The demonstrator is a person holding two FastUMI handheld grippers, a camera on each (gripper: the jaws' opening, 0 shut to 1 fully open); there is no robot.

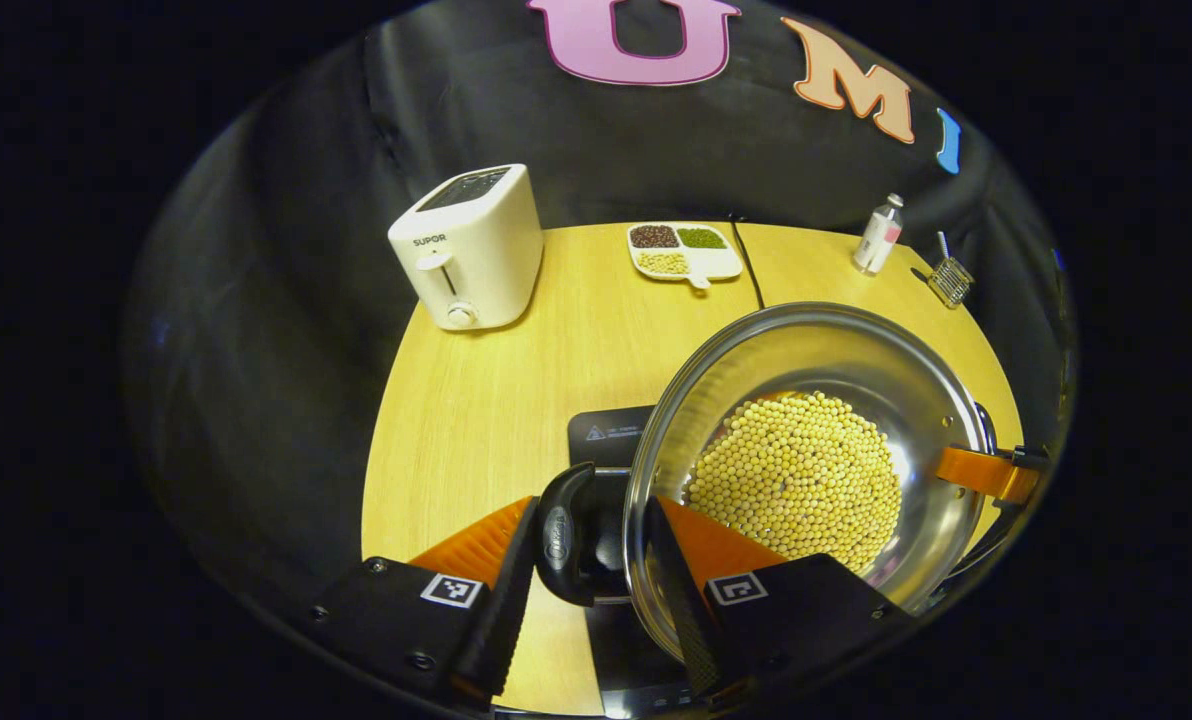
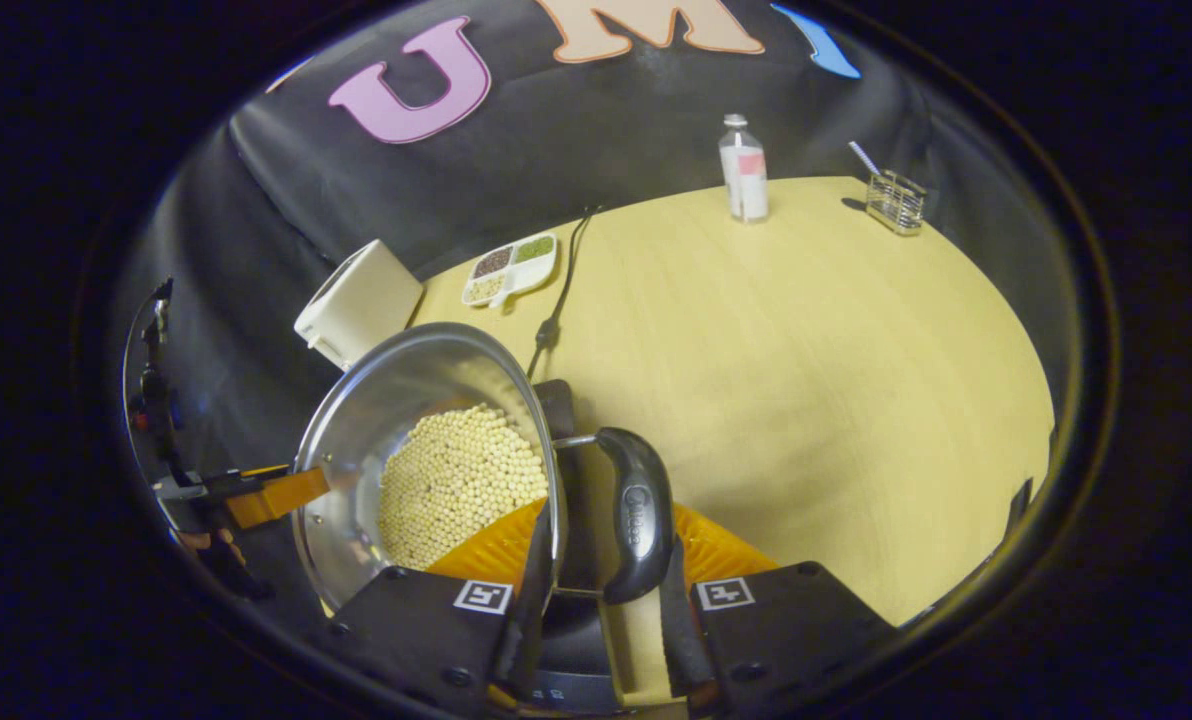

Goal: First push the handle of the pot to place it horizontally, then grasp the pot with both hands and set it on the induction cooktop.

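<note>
A steel pot (image 1: 856, 370) full of yellow soybeans (image 1: 801, 480) sits over the black induction cooktop (image 1: 608, 436); I cannot tell whether it rests on it. My left gripper (image 1: 593, 510) is shut on the pot's black side handle (image 1: 564, 530), one finger outside the handle and one inside the rim. In the right gripper view, my right gripper (image 2: 606, 540) is shut the same way on the opposite handle (image 2: 638, 515) of the pot (image 2: 396, 400). Each view shows the other gripper across the pot: the right gripper (image 1: 986, 472) and the left gripper (image 2: 266, 495).
At the back of the wooden table (image 2: 806, 350) stand a white toaster (image 1: 471, 250), a divided dish of beans (image 1: 683, 250), a small bottle (image 1: 878, 235) and a wire holder (image 1: 949, 280). A black power cord (image 2: 561, 290) runs from the cooktop to the back edge.
</note>
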